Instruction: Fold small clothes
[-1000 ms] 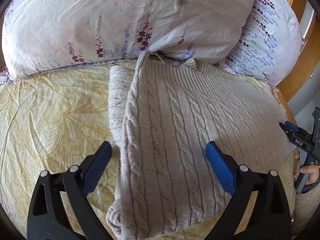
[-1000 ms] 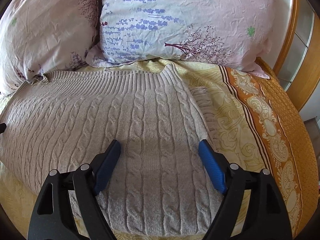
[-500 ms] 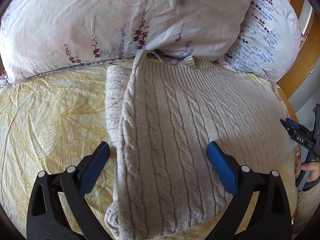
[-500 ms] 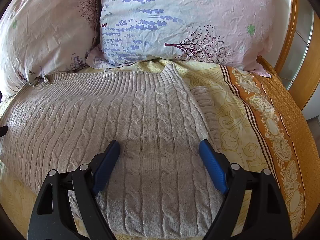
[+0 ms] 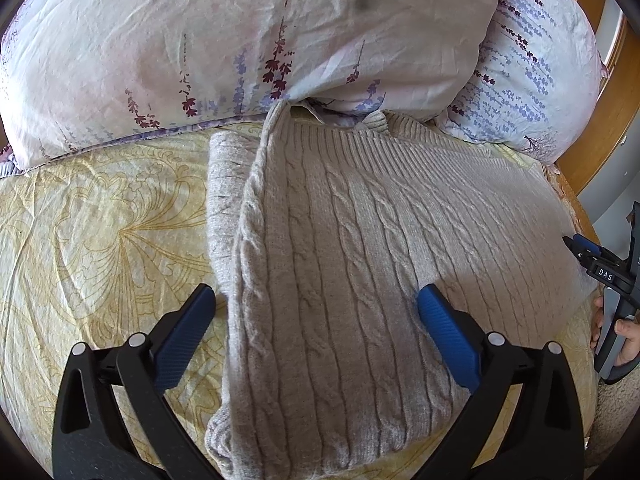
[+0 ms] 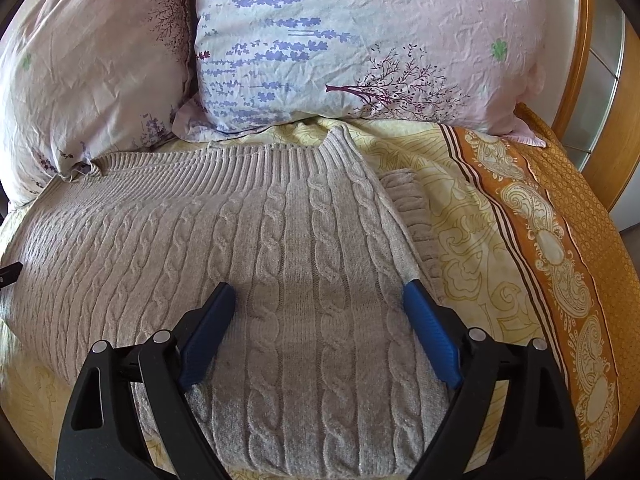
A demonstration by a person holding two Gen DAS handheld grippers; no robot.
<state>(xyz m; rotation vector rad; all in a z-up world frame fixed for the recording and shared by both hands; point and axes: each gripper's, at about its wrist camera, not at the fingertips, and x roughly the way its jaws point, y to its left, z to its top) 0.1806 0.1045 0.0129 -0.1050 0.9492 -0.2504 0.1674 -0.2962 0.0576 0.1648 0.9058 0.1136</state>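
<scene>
While both hands unmoved, right claw (image 6: 316,294) opening wider over sweater (image 6: 280,248).

Bed cover (image 5: 92,240): yellow, ornamental line pattern, fills the 9 o'clock area of the left wrist view. Orange patterned border (image 6: 552,248): at 3 o'clock in the right wrist view. Floral pillows (image 5: 240,40) (image 6: 360,40): at 12 o'clock. Wooden bed frame (image 6: 600,184): at 2 o'clock.
</scene>
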